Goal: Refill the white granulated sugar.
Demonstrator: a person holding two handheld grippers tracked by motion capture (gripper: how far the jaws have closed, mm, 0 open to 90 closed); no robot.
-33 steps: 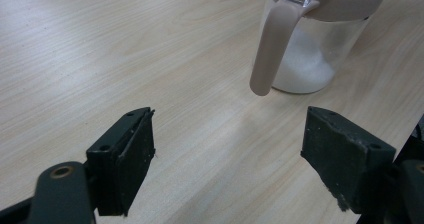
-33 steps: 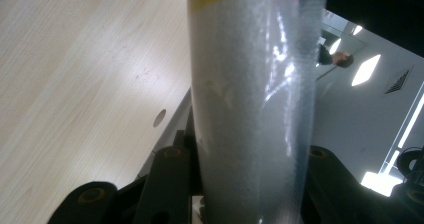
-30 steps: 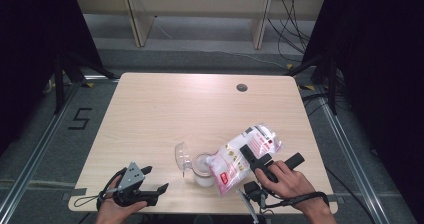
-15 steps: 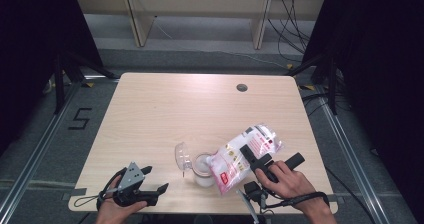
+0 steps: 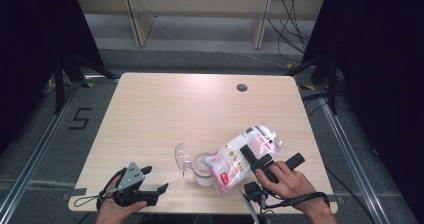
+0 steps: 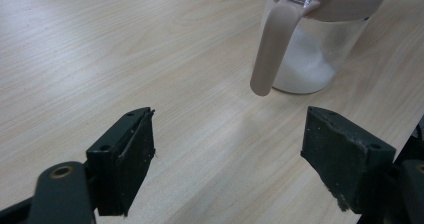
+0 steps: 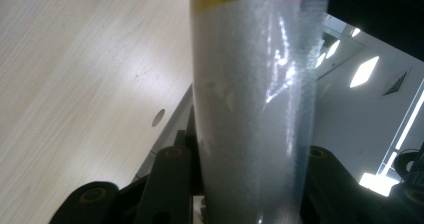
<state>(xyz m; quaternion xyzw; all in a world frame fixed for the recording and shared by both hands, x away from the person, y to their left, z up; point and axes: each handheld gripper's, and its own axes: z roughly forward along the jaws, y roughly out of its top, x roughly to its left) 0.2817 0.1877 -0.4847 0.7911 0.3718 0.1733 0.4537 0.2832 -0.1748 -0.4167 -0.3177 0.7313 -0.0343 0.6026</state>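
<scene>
Bag of white powder (image 5: 243,154), clamped in the right gripper (image 5: 264,161), tilts over the open jar (image 5: 202,168) near the table's (image 5: 165,109) front edge. We see the left gripper (image 5: 150,181) resting nearby, jaws apart, empty.

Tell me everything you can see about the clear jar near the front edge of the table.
The jar looks like clear plastic with a beige rim and a beige handle or clasp hanging down its side. It stands upright on the table, partly filled with white grains. Its clear hinged lid is flipped open to the left. A bag of white grains, held in the right tool, tilts over its mouth.
</scene>
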